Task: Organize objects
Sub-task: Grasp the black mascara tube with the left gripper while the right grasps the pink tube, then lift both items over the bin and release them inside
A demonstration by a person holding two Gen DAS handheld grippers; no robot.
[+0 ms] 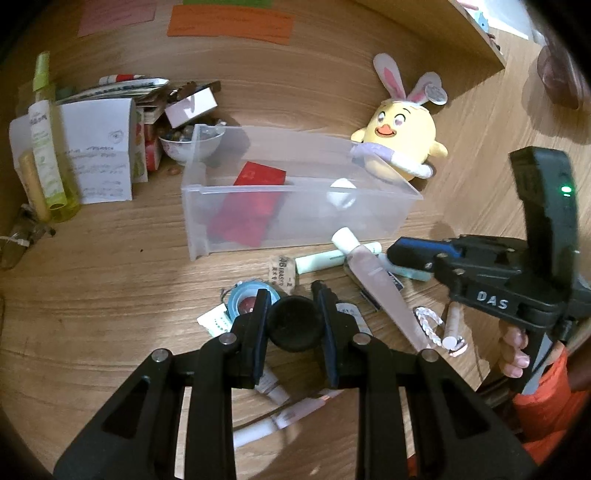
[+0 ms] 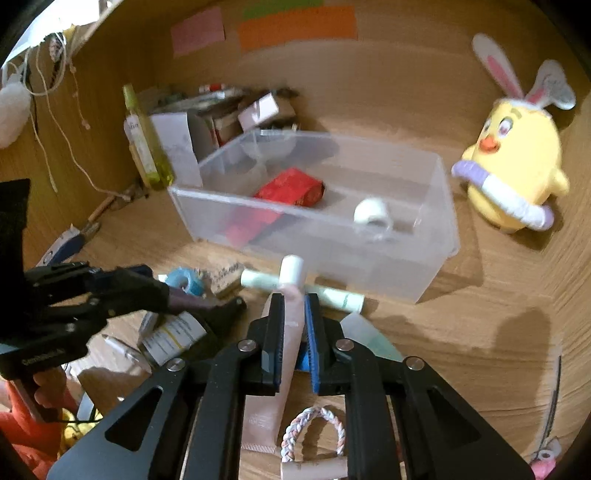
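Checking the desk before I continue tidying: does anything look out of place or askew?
Yes. The yellow chick plush leans tilted against the clear bin corner, outside it. Tubes and tape lie loose in front of the bin, which holds only a red packet and a white roll.

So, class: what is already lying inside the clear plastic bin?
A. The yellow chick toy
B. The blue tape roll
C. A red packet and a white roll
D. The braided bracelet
C: the clear plastic bin holds the red packet and the white roll.

Orange and pink paper sheets (image 2: 297, 27) hang on the wooden wall (image 2: 388, 74) (a white string (image 2: 55, 107) dangles left).
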